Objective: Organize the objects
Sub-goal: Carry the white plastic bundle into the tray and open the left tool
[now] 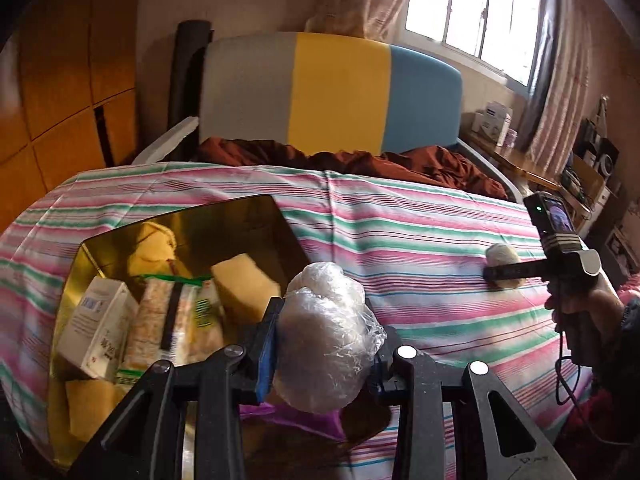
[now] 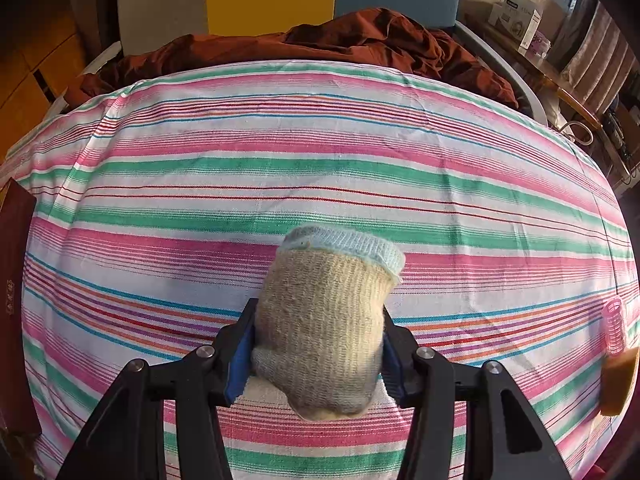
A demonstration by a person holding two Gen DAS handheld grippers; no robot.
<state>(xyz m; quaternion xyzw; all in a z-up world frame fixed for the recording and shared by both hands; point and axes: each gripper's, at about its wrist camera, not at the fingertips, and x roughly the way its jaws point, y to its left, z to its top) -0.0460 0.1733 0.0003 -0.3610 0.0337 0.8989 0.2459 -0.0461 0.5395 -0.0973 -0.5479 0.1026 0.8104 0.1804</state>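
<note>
One striped bedsheet [image 2: 320, 168], sunlit window [image 1: 480, 12].

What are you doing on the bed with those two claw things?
Tidying up. The left claw is squeezing a crumpled clear plastic bag beside the shiny gold box, which already holds a white carton, snack packets and yellow sponges. The right claw is gripping a rolled-up beige knitted sock just above the striped bedsheet.
</note>
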